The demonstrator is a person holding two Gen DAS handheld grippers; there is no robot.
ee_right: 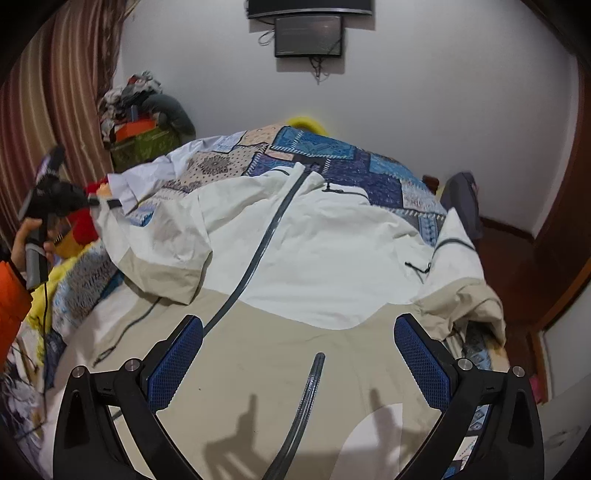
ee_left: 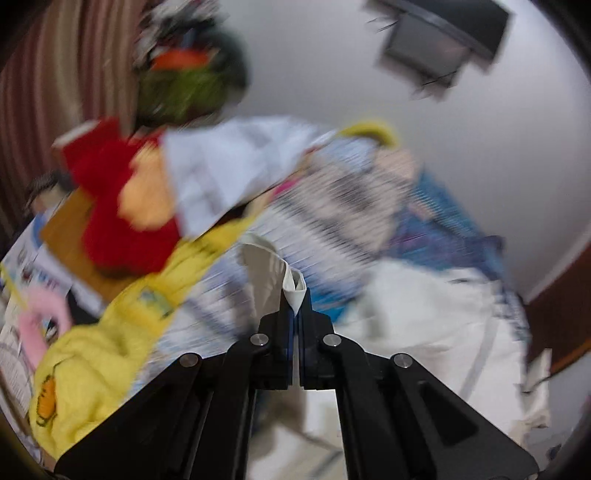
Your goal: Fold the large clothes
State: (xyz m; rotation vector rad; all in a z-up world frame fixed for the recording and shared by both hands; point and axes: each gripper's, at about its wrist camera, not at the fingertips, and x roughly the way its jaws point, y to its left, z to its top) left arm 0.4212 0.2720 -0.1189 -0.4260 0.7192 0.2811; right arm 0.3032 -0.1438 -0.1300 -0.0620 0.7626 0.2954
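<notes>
**Jacket spread on bed, left gripper pinching its sleeve**

The jacket (ee_right: 317, 236), white above and beige below, lies front-up across the bed (ee_right: 388, 184), its grey zipper (ee_right: 255, 258) running up the middle toward the collar. One sleeve (ee_right: 155, 236) is drawn out to the left, its cuff meeting the left gripper (ee_right: 94, 201); the other sleeve (ee_right: 458, 280) is bunched at the bed's right edge.

In the left wrist view, the left gripper (ee_left: 295, 295) has its jaws pressed together on a fold of white cloth (ee_left: 293, 286) that pokes up between the fingertips. That view is badly motion-blurred.

The right gripper (ee_right: 297, 354) hovers over the beige hem with its jaws wide apart and nothing between them; its blue pads (ee_right: 177, 365) show clearly, and its shadow falls on the fabric below.

Under the jacket is a patchwork quilt (ee_right: 325, 155) in blues and tans. To the left lie a yellow cloth (ee_left: 107, 343) and a red item (ee_left: 122, 206), too blurred to identify. A striped curtain (ee_right: 62, 92) hangs at the left, with a pile of clutter (ee_right: 140, 114) in the corner beside it. A dark screen (ee_right: 308, 35) is mounted on the white wall beyond the bed.
</notes>
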